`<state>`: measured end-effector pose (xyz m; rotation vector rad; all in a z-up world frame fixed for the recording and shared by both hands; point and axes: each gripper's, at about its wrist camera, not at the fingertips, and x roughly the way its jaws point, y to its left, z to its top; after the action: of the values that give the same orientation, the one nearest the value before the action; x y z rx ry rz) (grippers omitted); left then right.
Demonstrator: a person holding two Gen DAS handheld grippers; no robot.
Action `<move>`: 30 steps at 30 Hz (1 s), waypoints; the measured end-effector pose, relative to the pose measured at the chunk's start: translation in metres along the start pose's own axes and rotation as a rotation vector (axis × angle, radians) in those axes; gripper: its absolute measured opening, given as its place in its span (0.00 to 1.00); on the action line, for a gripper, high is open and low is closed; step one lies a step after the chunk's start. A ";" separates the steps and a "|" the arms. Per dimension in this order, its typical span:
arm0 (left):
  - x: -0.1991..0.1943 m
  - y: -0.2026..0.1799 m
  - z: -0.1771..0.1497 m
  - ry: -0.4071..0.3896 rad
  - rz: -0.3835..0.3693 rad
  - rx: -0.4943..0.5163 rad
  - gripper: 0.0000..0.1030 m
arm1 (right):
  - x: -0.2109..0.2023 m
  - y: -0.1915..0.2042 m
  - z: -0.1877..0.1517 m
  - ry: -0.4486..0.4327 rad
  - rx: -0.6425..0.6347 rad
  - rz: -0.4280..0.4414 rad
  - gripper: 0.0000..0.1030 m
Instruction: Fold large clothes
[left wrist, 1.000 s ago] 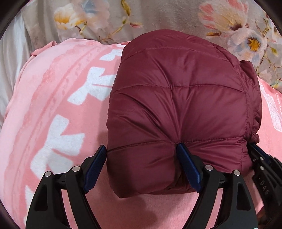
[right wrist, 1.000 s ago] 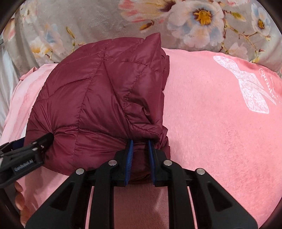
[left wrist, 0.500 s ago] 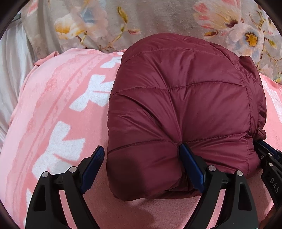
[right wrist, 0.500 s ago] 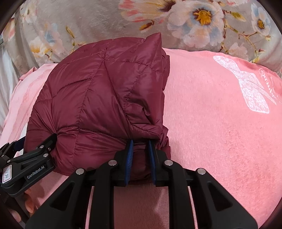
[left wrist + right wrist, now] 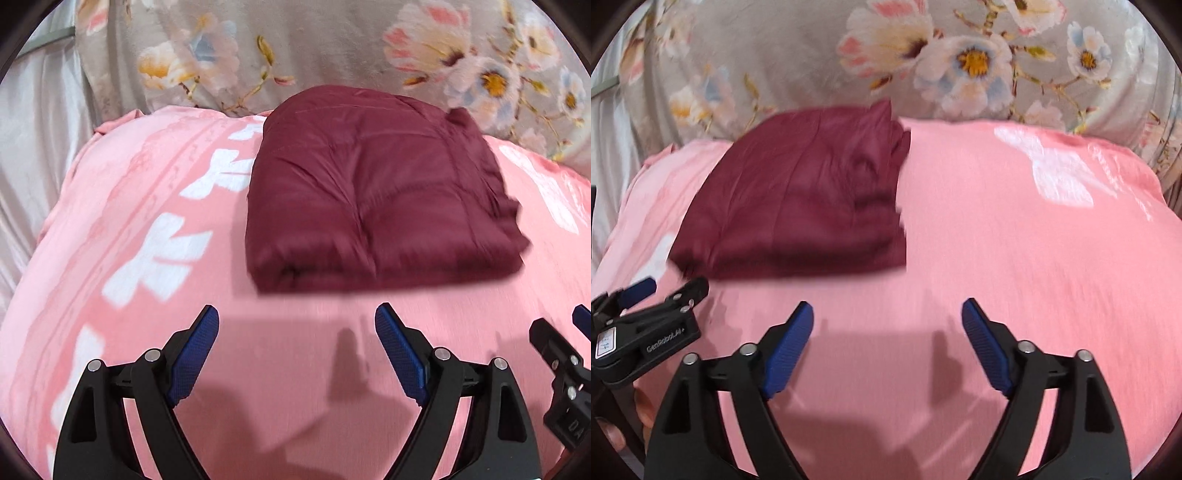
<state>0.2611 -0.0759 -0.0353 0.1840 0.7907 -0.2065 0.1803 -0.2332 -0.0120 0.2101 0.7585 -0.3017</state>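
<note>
Your left gripper [image 5: 297, 354] and right gripper [image 5: 888, 350] hover low over the pink blanket [image 5: 295, 387], fingers spread wide. Both have released and drawn back from the folded maroon jacket [image 5: 373, 192], now lying ahead of them.

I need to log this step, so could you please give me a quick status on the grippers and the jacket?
Left gripper open, empty. Right gripper open, empty. Maroon jacket folded, lying on pink blanket, clear of both. Nothing in the way.
</note>
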 end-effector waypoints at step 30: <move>-0.086 -0.003 -0.093 0.029 0.044 0.017 0.84 | -0.081 0.011 -0.091 0.055 -0.006 -0.042 0.90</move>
<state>0.1376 -0.0468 -0.0377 0.2203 0.8131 -0.1692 0.0699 -0.1807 -0.0183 0.1977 0.8189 -0.3346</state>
